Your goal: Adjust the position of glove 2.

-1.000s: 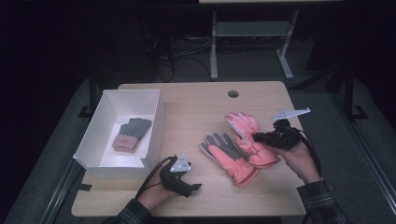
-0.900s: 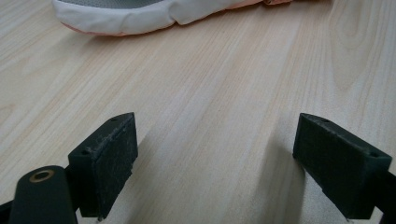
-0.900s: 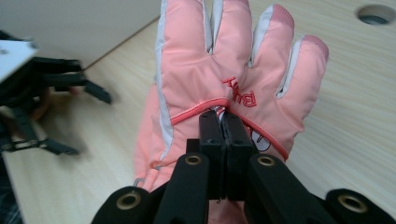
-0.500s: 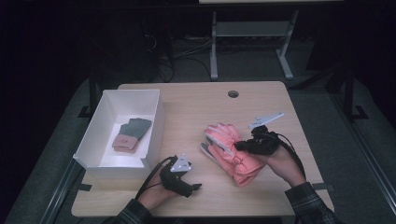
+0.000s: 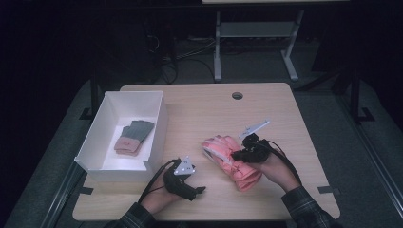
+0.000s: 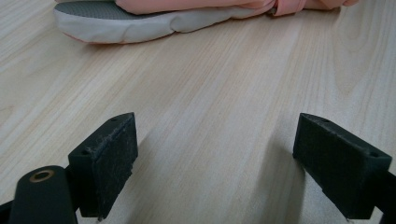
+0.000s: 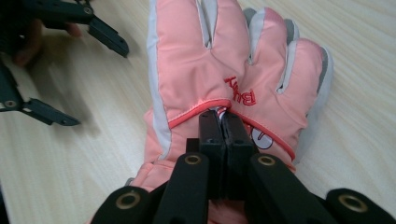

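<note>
A pink ski glove (image 7: 224, 60) lies on top of a second glove (image 5: 211, 148), whose grey and white edge sticks out beneath it. My right gripper (image 7: 223, 122) is shut on a fold of the top glove's fabric near the cuff; in the high view the right gripper (image 5: 237, 154) sits over the stacked pair at the table's centre right. My left gripper (image 5: 198, 190) rests open on the wood near the front edge, a short way left of the gloves. Its pads (image 6: 109, 156) stand wide apart with bare table between them, and the lower glove (image 6: 140, 25) lies ahead.
A white box (image 5: 157, 128) stands at the left of the table with a small folded grey and pink glove pair (image 5: 133, 137) inside. A cable hole (image 5: 237, 95) marks the far side. The left gripper (image 7: 74, 74) also appears in the right gripper view.
The right gripper has carried the pink glove leftwards and down, laying it over the grey-palmed glove. The left gripper has stayed put.
</note>
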